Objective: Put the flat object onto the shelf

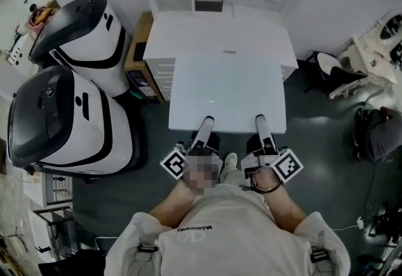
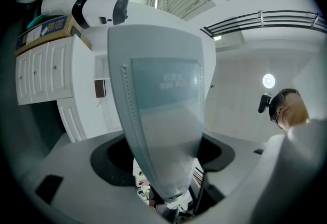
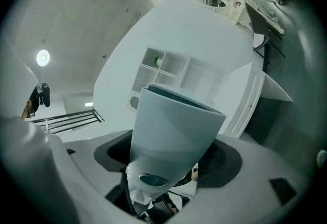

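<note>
Both pointing forward, left tool [image 1: 205, 122] and right tool [image 1: 260, 121] clamp the flat object [image 1: 227, 89].

White-and-black machine housing [image 1: 81, 26] upper left; second, larger one [image 1: 59, 121] just below it. Wire rack [image 1: 53, 190] near lower left corner. Small dark box [image 1: 208, 2] top centre. Chair [image 1: 336, 73] at right; black bag [image 1: 377, 133] below it on dark grey floor [image 1: 314, 168]. Left claw view: blue-printed cardboard box [image 2: 53, 26] atop white panelled cabinet [image 2: 43, 72]; round ceiling lamp [image 2: 269, 81]; dark railing [image 2: 265, 16] above it.
</note>
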Motion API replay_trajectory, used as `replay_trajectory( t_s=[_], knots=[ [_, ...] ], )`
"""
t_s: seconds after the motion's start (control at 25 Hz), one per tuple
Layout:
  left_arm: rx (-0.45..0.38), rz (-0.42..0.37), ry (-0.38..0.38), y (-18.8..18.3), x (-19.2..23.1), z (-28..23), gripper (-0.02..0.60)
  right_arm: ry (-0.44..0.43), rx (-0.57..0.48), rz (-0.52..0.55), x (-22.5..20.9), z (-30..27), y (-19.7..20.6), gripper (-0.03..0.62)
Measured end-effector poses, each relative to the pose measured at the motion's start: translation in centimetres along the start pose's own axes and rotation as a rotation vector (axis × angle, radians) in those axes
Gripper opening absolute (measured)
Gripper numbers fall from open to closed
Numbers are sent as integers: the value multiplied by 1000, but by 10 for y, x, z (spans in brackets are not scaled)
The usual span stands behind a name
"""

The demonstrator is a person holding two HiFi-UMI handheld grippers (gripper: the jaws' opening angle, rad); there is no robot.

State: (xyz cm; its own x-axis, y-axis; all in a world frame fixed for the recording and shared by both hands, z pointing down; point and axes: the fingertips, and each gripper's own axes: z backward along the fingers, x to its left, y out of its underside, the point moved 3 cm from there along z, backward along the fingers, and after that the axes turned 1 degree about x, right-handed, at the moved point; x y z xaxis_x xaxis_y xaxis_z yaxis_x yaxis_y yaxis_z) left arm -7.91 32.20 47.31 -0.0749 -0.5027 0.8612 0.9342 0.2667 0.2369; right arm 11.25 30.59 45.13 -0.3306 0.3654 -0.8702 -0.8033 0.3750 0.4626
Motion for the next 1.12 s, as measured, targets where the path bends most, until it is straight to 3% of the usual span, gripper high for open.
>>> replay_trajectory(
  t_s=[0.44, 1.12],
  knots=[
    [2, -23, -16, -4, 23, -46, 337, -14, 1, -27, -25, -39, -27, 365],
    [-5, -111, -20, 17, 62, -186, 337, -96, 20, -87, -85, -127, -136, 365]
  ],
)
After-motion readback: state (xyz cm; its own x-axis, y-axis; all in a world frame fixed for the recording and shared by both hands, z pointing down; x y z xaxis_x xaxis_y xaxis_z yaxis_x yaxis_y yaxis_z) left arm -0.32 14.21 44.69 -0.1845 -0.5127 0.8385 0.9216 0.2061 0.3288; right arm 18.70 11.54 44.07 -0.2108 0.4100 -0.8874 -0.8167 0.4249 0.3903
